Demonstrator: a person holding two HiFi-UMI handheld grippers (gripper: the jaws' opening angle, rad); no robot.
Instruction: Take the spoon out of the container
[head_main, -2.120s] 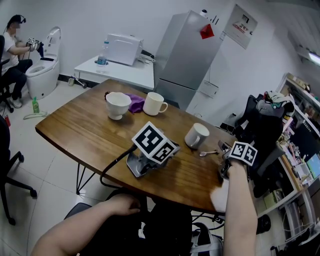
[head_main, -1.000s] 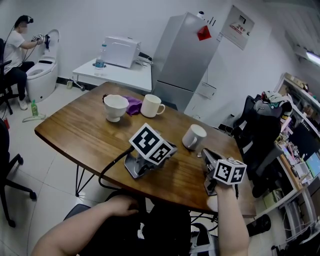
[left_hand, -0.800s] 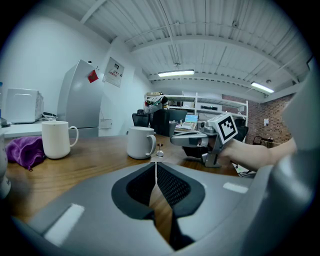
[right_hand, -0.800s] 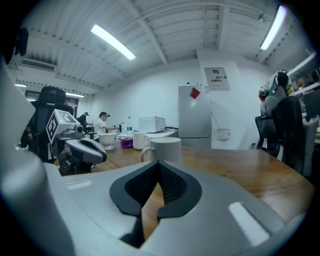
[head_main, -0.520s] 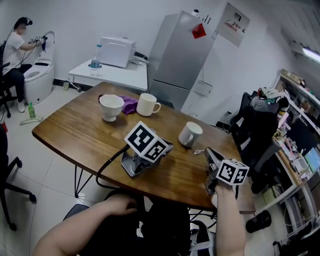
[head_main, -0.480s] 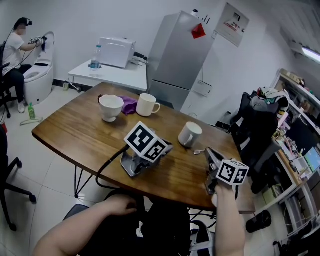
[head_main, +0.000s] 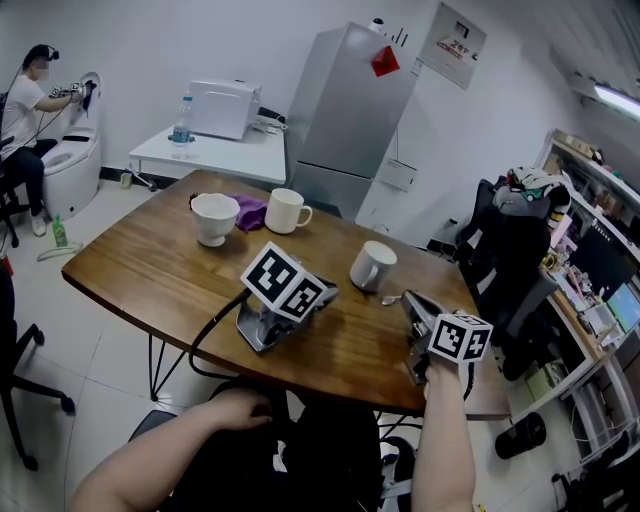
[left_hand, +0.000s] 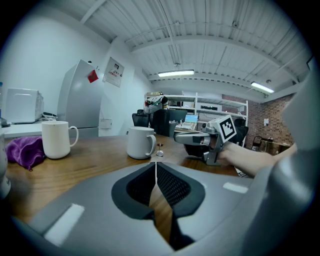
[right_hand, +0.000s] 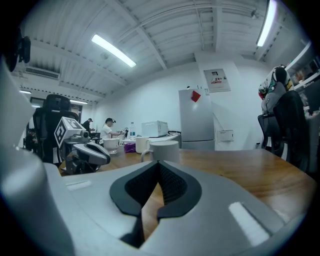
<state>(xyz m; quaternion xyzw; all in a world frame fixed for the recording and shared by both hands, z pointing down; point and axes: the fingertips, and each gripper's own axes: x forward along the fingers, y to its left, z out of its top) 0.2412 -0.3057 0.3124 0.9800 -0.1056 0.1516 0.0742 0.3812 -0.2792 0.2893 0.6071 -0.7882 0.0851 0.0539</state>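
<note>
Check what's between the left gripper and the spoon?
Nothing. The left gripper view shows only bare tabletop between the left gripper and the spoon. The white mug stands beside the spoon, off that line.

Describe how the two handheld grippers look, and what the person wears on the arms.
The left gripper and the right gripper both have grey moulded bodies with black, finely ribbed pads. Each carries a white cube printed with black square markers. A black cable trails from the left one. No sleeves cover the forearms; the clothing below is dark.
</note>
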